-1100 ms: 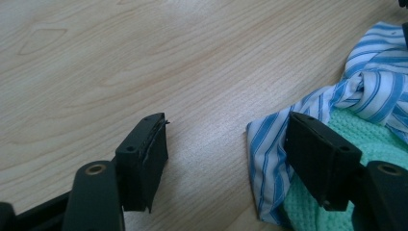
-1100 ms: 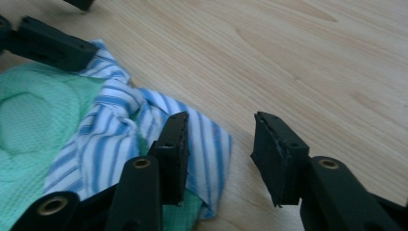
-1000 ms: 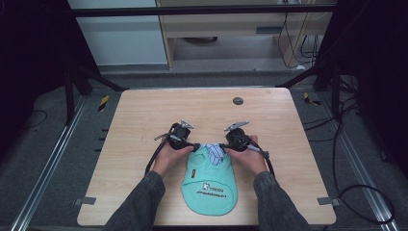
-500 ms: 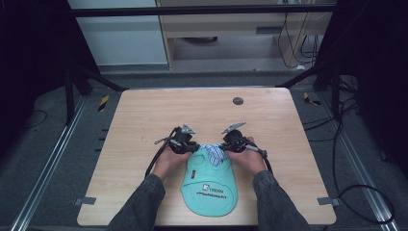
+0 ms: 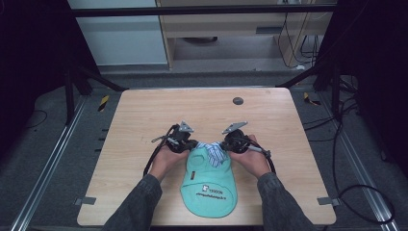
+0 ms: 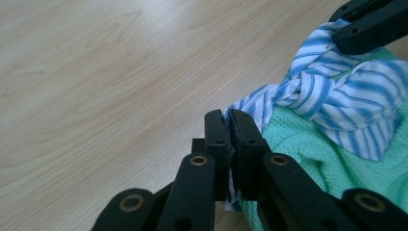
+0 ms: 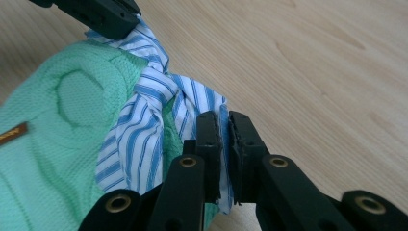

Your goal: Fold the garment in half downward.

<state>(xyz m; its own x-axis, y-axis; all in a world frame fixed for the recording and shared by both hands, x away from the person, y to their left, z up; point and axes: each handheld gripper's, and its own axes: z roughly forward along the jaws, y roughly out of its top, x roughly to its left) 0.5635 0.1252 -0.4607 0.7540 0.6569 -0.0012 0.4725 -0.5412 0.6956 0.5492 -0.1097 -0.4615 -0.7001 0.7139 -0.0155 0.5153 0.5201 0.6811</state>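
A mint green cap (image 5: 210,186) lies near the table's front edge, with a blue-and-white striped cloth (image 5: 214,153) tied in a knot at its back. My left gripper (image 5: 192,145) is at the cloth's left end and my right gripper (image 5: 224,145) at its right end. Both pairs of jaws have just been closing with the cloth between them. In the left gripper view, the jaws (image 6: 230,115) pinch a striped edge (image 6: 250,108) beside the green mesh (image 6: 308,149). In the right gripper view, the jaws (image 7: 224,118) clamp a striped fold (image 7: 144,130) next to the cap (image 7: 57,130).
The wooden table (image 5: 144,115) carries a small dark round disc (image 5: 237,100) near its far edge. The person's sleeves come in from the bottom on either side of the cap. Dark frame bars and cables surround the table.
Both grippers have shut on the ends of the striped cloth and risen slightly. The cloth's ends are now lifted off the cap's back.
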